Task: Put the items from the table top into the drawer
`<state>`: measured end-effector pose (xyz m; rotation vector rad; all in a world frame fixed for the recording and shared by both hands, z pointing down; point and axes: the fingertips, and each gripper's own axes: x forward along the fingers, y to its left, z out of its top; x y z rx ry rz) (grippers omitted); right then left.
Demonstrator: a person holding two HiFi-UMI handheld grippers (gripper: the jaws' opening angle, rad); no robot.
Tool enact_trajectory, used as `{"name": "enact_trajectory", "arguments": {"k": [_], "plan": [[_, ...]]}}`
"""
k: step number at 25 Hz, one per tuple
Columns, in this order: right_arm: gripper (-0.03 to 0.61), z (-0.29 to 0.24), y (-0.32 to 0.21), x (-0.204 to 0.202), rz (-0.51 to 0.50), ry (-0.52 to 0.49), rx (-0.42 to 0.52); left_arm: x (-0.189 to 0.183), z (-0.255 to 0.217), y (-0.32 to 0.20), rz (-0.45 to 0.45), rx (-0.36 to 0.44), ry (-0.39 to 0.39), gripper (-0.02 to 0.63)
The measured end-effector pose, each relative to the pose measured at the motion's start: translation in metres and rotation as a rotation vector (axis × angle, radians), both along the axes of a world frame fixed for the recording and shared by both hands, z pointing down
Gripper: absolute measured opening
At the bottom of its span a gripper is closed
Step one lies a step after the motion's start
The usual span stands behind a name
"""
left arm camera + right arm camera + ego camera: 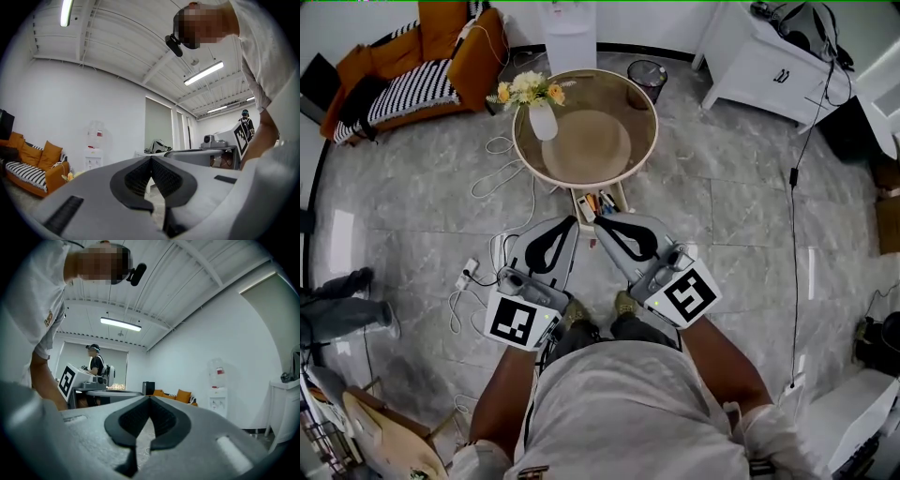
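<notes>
In the head view a round brown table [609,150] carries a white vase of flowers [541,117]. Under its near edge a small drawer [576,208] stands pulled out, with several small colourful items [592,202] inside. My left gripper [571,222] and right gripper [598,223] are held side by side in front of my body, tips toward the drawer and well above the floor. In the left gripper view the left gripper [151,158] points level into the room, its jaws meeting with nothing between. The right gripper [150,397] is likewise shut and empty.
An orange sofa [412,66] stands at the back left, a water dispenser [570,33] behind the table, a black bin [647,80] beside it, a white cabinet [769,66] at the back right. Cables [502,159] and a power strip [469,272] lie on the floor at left.
</notes>
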<state>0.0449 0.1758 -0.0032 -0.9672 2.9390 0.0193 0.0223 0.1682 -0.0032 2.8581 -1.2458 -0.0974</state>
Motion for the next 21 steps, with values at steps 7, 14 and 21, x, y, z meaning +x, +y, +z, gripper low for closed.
{"name": "enact_trajectory", "arguments": {"k": [7,14,21], "plan": [[0.0,-0.002,0.002,0.005,-0.019,-0.009,-0.024,0.012,-0.002,0.001,-0.006,0.008,0.004,0.0],[0.0,-0.001,0.0,0.008,-0.008,-0.013,-0.026,0.014,0.001,-0.001,0.002,0.002,0.006,0.0],[0.0,0.002,0.002,0.013,0.0,0.016,0.028,0.012,0.002,0.003,0.008,-0.006,0.009,0.0]]}}
